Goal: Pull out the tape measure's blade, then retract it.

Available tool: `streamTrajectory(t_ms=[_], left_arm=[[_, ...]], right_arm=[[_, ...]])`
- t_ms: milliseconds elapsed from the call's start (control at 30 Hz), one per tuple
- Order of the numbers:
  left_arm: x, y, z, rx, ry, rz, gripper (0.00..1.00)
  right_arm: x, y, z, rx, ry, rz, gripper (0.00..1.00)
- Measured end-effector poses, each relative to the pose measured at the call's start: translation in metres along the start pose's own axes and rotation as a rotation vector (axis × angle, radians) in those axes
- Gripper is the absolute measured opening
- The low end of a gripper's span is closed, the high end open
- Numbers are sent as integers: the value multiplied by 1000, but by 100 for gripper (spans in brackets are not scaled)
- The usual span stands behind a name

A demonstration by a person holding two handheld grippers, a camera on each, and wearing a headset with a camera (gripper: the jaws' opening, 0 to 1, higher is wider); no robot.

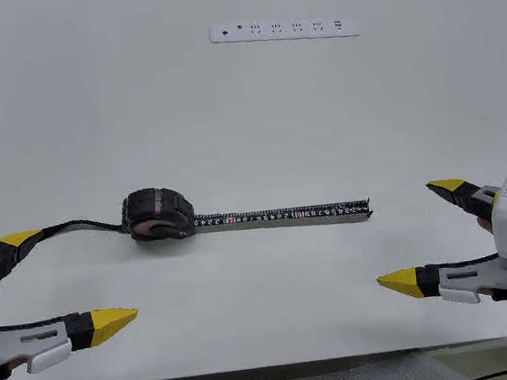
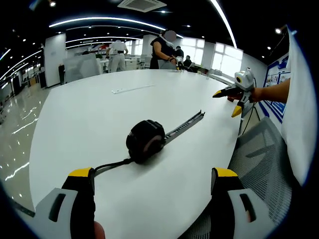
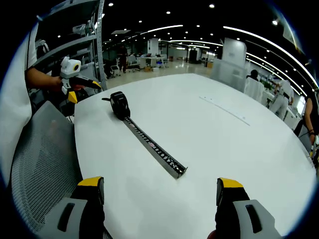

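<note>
Left hand-held gripper (image 1: 81, 274), right hand-held gripper (image 1: 406, 233), both wide, empty; tape measure (image 1: 156, 215) between, blade (image 1: 283, 215) out, seemingly flat.

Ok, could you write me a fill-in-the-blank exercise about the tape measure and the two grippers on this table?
1. The black round tape measure sits on the white table with its metal blade pulled ____.
2. The left gripper and the right gripper both hold their jaws ____.
3. The blade's free end points toward the ____ gripper.
Missing words: out; open; right.
</note>
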State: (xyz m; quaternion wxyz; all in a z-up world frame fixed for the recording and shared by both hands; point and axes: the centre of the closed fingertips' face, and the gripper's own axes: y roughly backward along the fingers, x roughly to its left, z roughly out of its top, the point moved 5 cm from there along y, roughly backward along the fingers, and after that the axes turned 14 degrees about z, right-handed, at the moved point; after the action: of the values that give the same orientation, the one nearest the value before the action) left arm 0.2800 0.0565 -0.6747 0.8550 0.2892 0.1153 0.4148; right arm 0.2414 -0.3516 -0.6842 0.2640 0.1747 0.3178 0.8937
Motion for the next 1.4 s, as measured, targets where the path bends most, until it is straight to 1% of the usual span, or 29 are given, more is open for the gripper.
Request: streamTrajectory(t_ms=[100, 133, 200, 333, 433, 500, 567, 600, 867, 933, 967, 1000, 1033, 1067, 1133, 1200, 1400], left_arm=[[-1, 2, -2, 4, 1, 1, 96], [-2, 3, -3, 6, 15, -6, 96], [-2, 5, -4, 4, 11, 5, 97], [-3, 5, -4, 1, 19, 9, 98], [-3, 6, -3, -8, 34, 10, 99], [-3, 6, -4, -5, 40, 14, 99], [-3, 6, -5, -7, 46, 14, 99], [-4, 7, -5, -5, 52, 16, 99], [-5, 8, -4, -15, 51, 26, 99], [-5, 7, -4, -18, 43, 31, 99], [-6, 7, -4, -15, 45, 24, 99], [-7, 7, -4, -14, 43, 25, 99], [-7, 6, -5, -13, 27, 27, 99], [-7, 6, -5, -9, 27, 21, 99], [-6, 6, -5, -11, 21, 30, 99], [-5, 6, -5, -14, 32, 28, 99], [-6, 6, -4, -16, 33, 32, 99]], right_arm=[[3, 3, -3, 4, -1, -7, 95], [3, 5, -4, -3, -9, -6, 96], [4, 8, -5, -5, -14, -12, 96], [6, 11, -8, -20, -32, -18, 98], [10, 13, -8, -32, -43, -18, 99], [11, 13, -8, -37, -51, -22, 99], [13, 14, -7, -55, -68, -22, 99], [13, 14, -7, -53, -69, -24, 99], [16, 14, -7, -58, -78, -26, 98], [16, 14, -7, -59, -77, -28, 98], [16, 14, -7, -60, -78, -27, 98], [17, 14, -7, -60, -78, -26, 98], [16, 14, -7, -60, -77, -27, 98], [16, 14, -7, -60, -77, -28, 98], [16, 15, -7, -61, -79, -30, 98], [16, 15, -7, -63, -78, -30, 98], [14, 17, -9, -61, -78, -30, 98]])
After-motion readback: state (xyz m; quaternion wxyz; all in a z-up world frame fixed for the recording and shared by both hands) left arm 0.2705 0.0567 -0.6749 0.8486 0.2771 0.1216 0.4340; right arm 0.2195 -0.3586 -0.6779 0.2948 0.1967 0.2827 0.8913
